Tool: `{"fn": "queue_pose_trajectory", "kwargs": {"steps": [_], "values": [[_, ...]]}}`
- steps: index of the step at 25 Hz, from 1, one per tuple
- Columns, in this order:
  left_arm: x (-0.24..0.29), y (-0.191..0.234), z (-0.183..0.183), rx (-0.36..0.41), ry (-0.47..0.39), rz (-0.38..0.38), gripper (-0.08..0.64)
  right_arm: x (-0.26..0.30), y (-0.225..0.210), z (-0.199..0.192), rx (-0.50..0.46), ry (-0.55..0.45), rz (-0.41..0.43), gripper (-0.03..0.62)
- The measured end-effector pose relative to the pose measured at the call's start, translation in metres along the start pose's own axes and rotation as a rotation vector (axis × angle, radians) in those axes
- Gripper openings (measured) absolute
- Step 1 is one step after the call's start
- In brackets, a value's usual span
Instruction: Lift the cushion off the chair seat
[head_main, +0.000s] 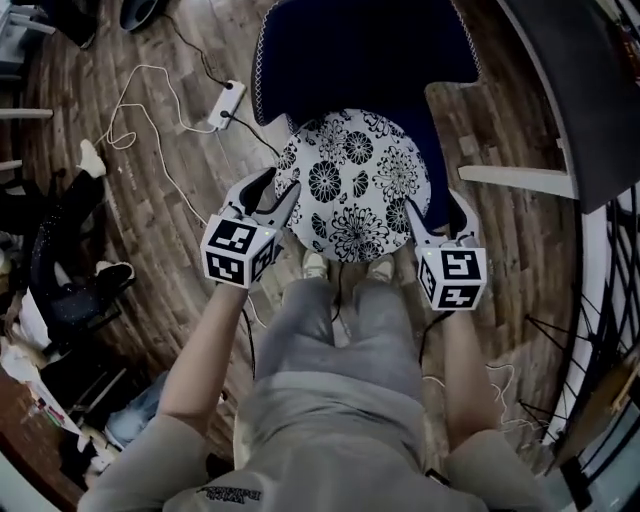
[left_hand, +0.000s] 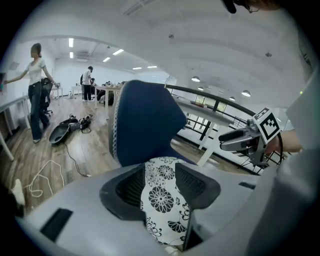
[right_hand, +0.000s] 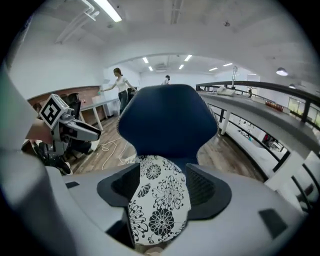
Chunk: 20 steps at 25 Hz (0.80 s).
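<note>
A round white cushion (head_main: 355, 185) with black flowers lies on the seat of a dark blue chair (head_main: 365, 50). My left gripper (head_main: 272, 195) is at the cushion's left edge, and my right gripper (head_main: 435, 215) is at its right front edge. In the left gripper view the jaws of the left gripper (left_hand: 160, 187) stand apart, with the cushion (left_hand: 162, 210) showing between and beyond them below the chair back (left_hand: 145, 125). The right gripper (right_hand: 161, 192) is likewise open, and the cushion (right_hand: 157, 215) fills the gap in front of the chair back (right_hand: 167, 120). Neither pair of pads presses on the cushion.
A white power strip (head_main: 225, 103) with looping cables lies on the wooden floor left of the chair. The person's shoes (head_main: 315, 265) stand just in front of the seat. A dark bag (head_main: 60, 250) lies at the left. A dark desk top (head_main: 570, 110) and a railing run along the right. People (left_hand: 36, 90) stand far off.
</note>
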<state>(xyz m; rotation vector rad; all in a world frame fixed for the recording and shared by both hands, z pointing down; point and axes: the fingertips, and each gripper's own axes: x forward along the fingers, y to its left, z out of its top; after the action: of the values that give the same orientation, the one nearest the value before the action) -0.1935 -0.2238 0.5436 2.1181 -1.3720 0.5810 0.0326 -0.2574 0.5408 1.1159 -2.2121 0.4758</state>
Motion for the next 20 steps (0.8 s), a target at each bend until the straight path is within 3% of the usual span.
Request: {"fn": "queue_pose_trajectory", "kwargs": {"steps": [7,12,16,20], "values": [[0.07,0.026,-0.122,-0.1,0.138,-0.001,0.18,0.07,-0.009,-0.115,0.039,0.13,0.009,0.268],[0.102,0.034,-0.19,-0.129,0.228,-0.006,0.181,0.099,-0.017,-0.184,0.09,0.22,0.01,0.286],[0.119,0.035,-0.225,-0.2,0.267,-0.027,0.181,0.11,-0.022,-0.223,0.101,0.276,-0.013,0.295],[0.135,0.03,-0.243,-0.248,0.299,-0.049,0.18,0.12,-0.022,-0.233,0.068,0.293,-0.041,0.295]]}}
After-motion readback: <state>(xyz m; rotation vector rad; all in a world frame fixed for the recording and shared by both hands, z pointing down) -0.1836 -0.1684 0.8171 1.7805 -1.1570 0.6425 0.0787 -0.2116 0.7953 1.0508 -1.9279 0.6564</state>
